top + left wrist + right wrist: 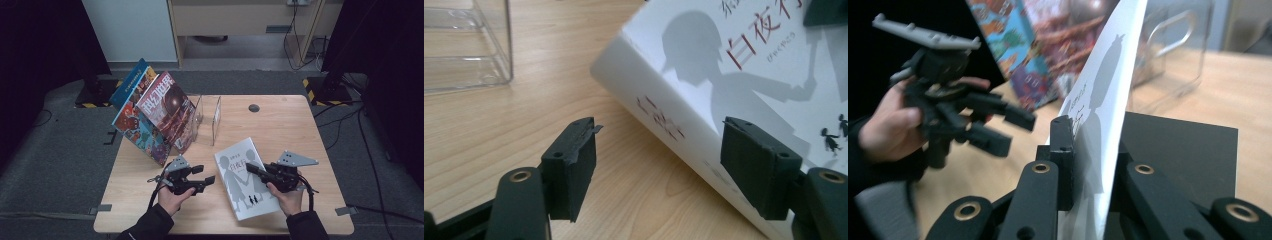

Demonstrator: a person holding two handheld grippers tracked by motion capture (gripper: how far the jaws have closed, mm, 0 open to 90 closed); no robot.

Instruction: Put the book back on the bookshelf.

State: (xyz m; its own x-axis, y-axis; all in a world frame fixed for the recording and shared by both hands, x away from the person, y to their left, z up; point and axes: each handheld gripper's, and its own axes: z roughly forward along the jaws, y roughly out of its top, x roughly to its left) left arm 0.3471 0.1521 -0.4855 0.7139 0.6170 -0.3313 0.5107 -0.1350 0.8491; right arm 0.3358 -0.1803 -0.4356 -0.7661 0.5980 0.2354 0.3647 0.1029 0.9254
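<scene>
White book gripped at its cover by the right gripper, left gripper open beside it.

The white book (246,179) lay on the wooden table (290,125), toward the person's right of centre; the right gripper (252,170) had its jaws clamped on the book's front cover, which stood lifted between them in the right gripper view; the left gripper (209,180) was just left of the book with its jaws apart, the book's spine (659,120) facing them, nothing held; behind, colourful magazines (155,112) leaned against a clear plastic stand (209,117) at the table's far left.
</scene>
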